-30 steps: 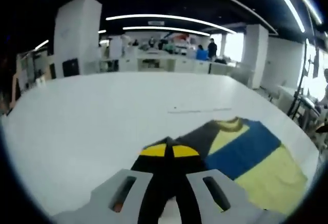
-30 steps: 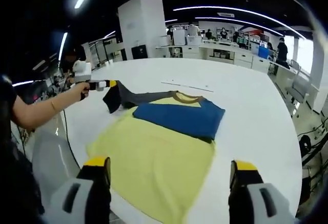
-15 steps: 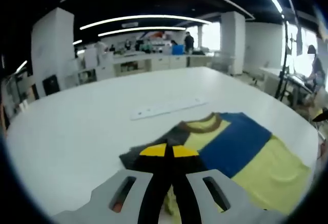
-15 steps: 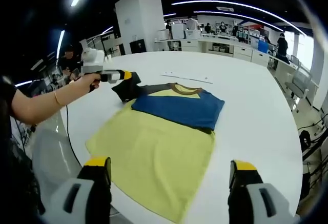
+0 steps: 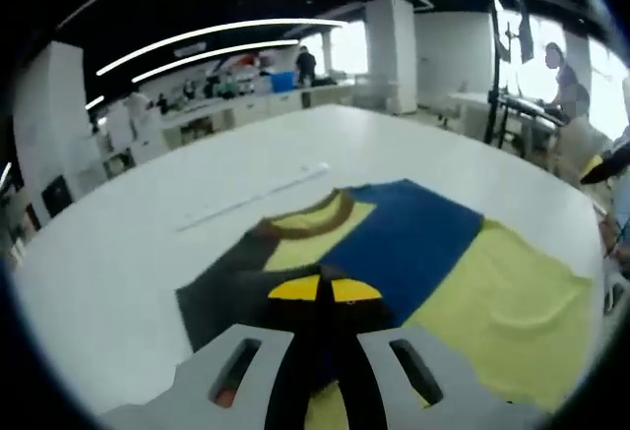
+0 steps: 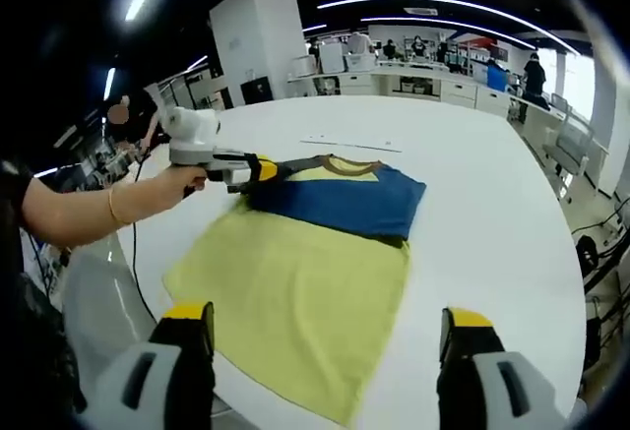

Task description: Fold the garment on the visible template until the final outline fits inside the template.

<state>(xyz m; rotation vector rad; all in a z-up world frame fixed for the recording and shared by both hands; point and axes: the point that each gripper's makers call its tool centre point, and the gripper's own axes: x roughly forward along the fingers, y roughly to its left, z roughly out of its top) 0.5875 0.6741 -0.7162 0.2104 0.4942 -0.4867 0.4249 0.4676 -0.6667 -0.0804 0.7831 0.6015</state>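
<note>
A T-shirt lies flat on the white table [image 6: 482, 204]. It has a yellow body [image 6: 295, 287], a blue chest band [image 6: 345, 204] and a brown collar [image 6: 340, 164]. My left gripper [image 5: 325, 290] is shut on its dark grey sleeve [image 5: 221, 297], held low over the shirt's shoulder by the blue band [image 5: 404, 243]. In the right gripper view a hand holds that left gripper [image 6: 264, 169] at the shirt's left shoulder. My right gripper [image 6: 325, 317] stands wide open above the near hem, with nothing between its jaws.
A thin pale strip [image 6: 349, 143] lies on the table beyond the collar, the same strip [image 5: 256, 199] in the left gripper view. The person's forearm [image 6: 89, 209] reaches in from the left. The table's rounded edge [image 6: 566, 282] is close on the right. Desks and people stand far behind.
The left gripper has carried the grey sleeve inward, from off the shirt's side to over its shoulder. The right gripper has stayed open above the hem.
</note>
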